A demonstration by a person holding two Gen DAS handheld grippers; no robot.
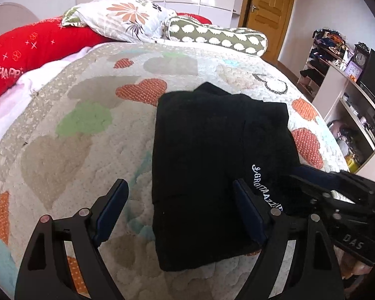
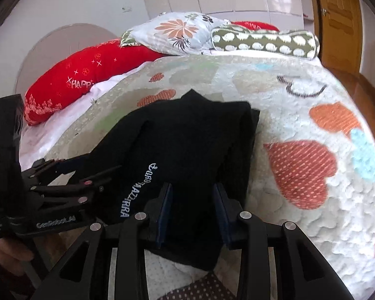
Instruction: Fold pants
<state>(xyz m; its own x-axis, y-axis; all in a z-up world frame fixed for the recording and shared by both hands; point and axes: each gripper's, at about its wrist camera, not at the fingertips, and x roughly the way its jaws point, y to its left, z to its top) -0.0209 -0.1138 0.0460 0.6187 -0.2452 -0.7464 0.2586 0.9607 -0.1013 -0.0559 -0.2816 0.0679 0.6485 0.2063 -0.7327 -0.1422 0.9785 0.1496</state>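
Observation:
The black pants [image 1: 212, 162] lie folded into a thick rectangle on the heart-patterned quilt [image 1: 75, 130], with white lettering near their near edge. My left gripper [image 1: 180, 192] is open, its jaws straddling the left near part of the pants, just above them. In the right wrist view my right gripper [image 2: 192, 197] is partly open, with the near end of the pants [image 2: 187, 150] lying between its jaws; I see no pinch on the cloth. The left gripper [image 2: 82, 175] shows at the left of that view. The right gripper [image 1: 325, 190] shows at the right in the left wrist view.
Pillows line the head of the bed: a red one [image 1: 25, 47], a floral one [image 1: 122, 17] and a green dotted bolster [image 1: 217, 36]. A wooden door [image 1: 270, 7] and cluttered shelves [image 1: 342, 80] stand to the right. The quilt's right side [image 2: 312, 150] carries nothing.

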